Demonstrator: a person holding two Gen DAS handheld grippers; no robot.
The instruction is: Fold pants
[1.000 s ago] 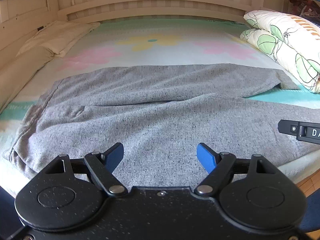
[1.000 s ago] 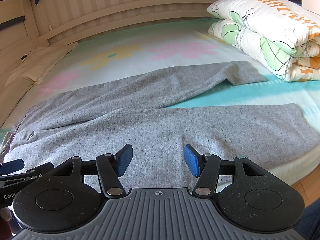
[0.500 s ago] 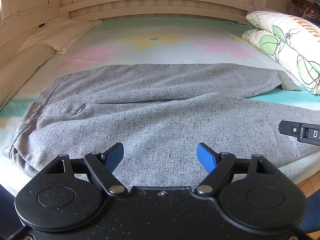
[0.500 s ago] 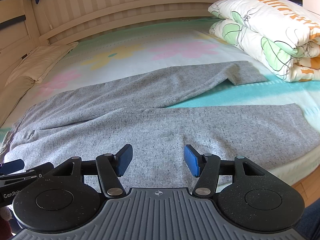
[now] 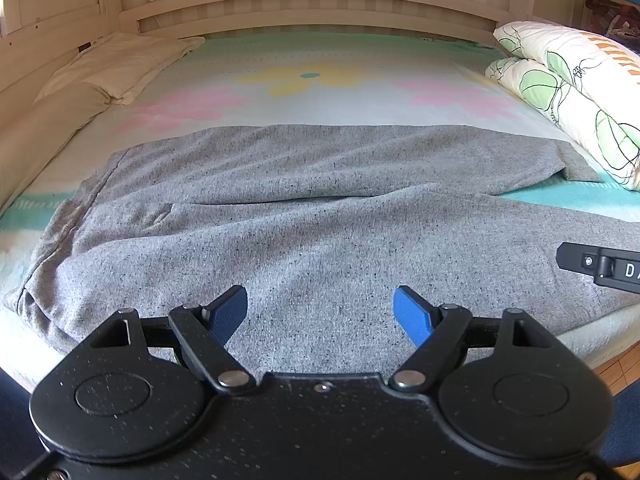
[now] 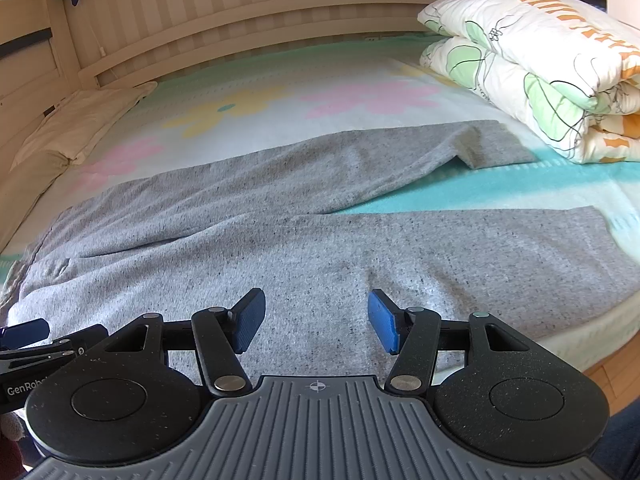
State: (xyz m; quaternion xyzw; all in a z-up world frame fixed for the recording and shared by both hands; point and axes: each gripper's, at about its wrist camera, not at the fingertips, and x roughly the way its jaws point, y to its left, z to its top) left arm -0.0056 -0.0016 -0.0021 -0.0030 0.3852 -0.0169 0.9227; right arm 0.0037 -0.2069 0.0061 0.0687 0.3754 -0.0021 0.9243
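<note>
Grey sweatpants [image 5: 320, 224] lie spread flat across the bed, waistband at the left, both legs running right; they also show in the right wrist view [image 6: 304, 240]. The far leg's cuff [image 6: 492, 146] is folded under near the quilt. My left gripper [image 5: 320, 312] is open and empty, held over the near leg's front edge. My right gripper [image 6: 316, 320] is open and empty, also over the near leg, further right. Each gripper shows at the edge of the other's view.
A folded floral quilt [image 6: 540, 72] sits at the right side of the bed. Cream pillows [image 5: 116, 64] lie at the far left. A wooden headboard [image 5: 312, 4] runs along the back. The mattress front edge [image 6: 592, 336] drops to a wood floor.
Both grippers stay open over the near leg. The left wrist view has shifted slightly, tilting a little toward the left of the bed. The pants have not moved.
</note>
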